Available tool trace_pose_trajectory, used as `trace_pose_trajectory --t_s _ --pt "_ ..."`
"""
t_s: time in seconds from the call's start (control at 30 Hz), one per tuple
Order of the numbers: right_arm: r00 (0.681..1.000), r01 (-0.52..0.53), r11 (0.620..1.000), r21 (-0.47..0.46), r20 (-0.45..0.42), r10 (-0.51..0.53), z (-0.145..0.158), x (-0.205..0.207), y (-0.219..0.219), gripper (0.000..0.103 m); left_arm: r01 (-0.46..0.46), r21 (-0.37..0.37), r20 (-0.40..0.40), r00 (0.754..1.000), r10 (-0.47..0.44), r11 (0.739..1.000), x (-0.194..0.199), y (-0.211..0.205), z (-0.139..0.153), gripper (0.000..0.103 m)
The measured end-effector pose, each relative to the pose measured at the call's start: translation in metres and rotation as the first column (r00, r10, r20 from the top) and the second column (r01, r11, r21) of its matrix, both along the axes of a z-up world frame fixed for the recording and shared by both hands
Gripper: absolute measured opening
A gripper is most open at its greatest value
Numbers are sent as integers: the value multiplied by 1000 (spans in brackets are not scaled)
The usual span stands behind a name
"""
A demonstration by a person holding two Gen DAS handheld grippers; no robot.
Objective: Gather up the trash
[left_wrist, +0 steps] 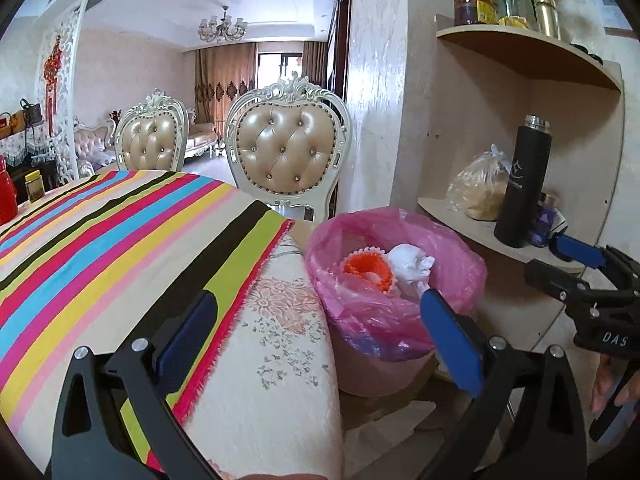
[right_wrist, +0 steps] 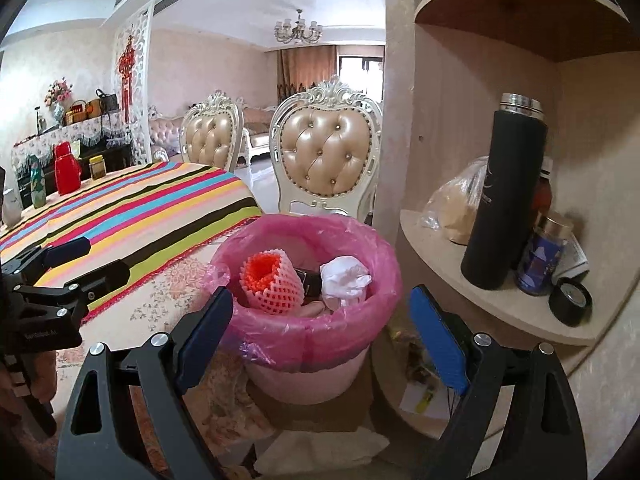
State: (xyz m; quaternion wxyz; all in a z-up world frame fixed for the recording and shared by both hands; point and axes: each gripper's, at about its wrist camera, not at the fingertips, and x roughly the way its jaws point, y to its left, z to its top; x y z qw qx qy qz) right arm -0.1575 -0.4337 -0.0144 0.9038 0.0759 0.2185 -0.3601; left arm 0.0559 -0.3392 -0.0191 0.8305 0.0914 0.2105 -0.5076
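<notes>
A pink bin lined with a pink bag [left_wrist: 452, 248] [right_wrist: 372, 256] stands beside the table corner. Inside lie an orange foam fruit net [left_wrist: 366, 270] [right_wrist: 272, 282], a crumpled white tissue [left_wrist: 410, 266] [right_wrist: 344, 278] and a dark item [right_wrist: 310, 282]. My left gripper [left_wrist: 316, 320] is open and empty, over the table's corner, left of the bin. My right gripper [right_wrist: 320, 316] is open and empty, just above the bin's near rim; it also shows in the left wrist view [left_wrist: 576, 256]. The left gripper shows at the left edge of the right wrist view [right_wrist: 84, 260].
The table carries a striped cloth [left_wrist: 100, 240] [right_wrist: 140, 204], with a red flask [right_wrist: 66, 168] and jars at its far end. Two padded chairs [left_wrist: 286, 148] [right_wrist: 326, 152] stand behind. A corner shelf [right_wrist: 500, 312] on the right holds a black thermos [left_wrist: 522, 184] [right_wrist: 506, 196], a bag and jars.
</notes>
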Motion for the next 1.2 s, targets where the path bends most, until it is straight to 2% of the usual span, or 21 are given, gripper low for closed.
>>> trace_pose_trajectory --t_s 0.17,0.33,0.57,1.2 --pt "1000 29 999 -37 -10 -30 5 -13 6 85 61 8 6 998 -61 998 -21 -3 -2 98" --pt "998 60 998 -24 11 -60 6 -27 4 85 92 17 30 995 -92 996 -35 -4 -6 98" --pt "1000 24 999 -29 -13 -25 -3 -24 6 85 98 21 21 995 -99 995 -33 -1 -10 98" --pt "999 36 999 20 -27 -36 -26 -28 -6 85 123 39 18 992 -124 992 -32 -5 -15 98"
